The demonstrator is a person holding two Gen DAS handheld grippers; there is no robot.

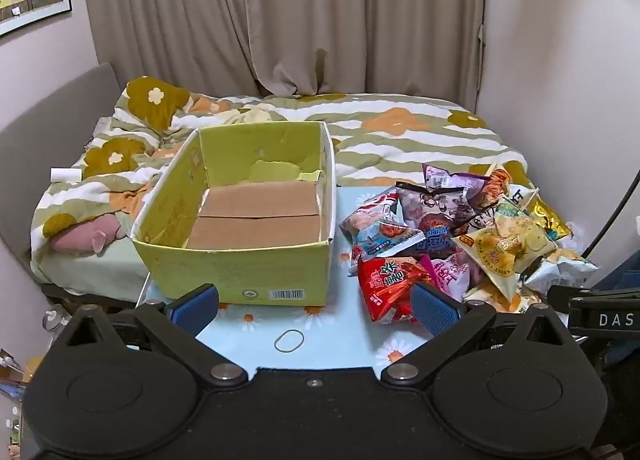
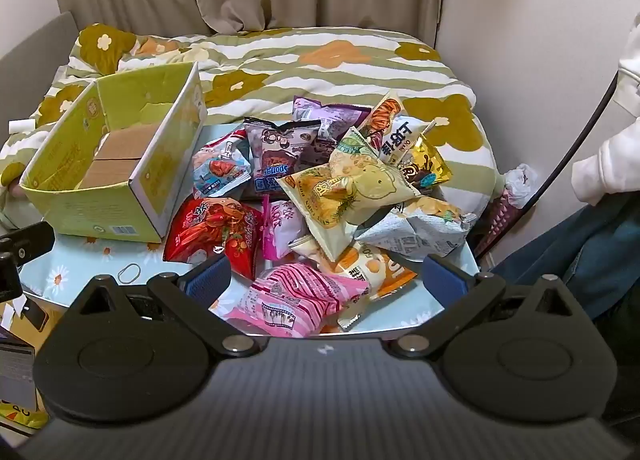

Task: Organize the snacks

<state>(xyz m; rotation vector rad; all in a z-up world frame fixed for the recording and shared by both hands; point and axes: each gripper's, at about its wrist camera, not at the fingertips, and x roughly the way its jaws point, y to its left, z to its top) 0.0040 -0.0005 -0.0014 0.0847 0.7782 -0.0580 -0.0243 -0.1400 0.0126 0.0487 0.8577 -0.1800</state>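
In the left wrist view, the left claw [image 1: 314, 306] hangs released and holds nothing, facing the empty green box [image 1: 240, 260] on the table [image 1: 332, 344], with the snack pile [image 1: 460, 236] just right of it. In the right wrist view, the right claw [image 2: 326, 280] is likewise spread and bare above the heap, the pink striped packet [image 2: 296, 296] nearest. These bags look light, puffy, crinkly and slippery, with crushable contents; pinching a flat sealed edge or corner seems safest.

Soft, even indoor light; sharp, fisheye-bent edges.
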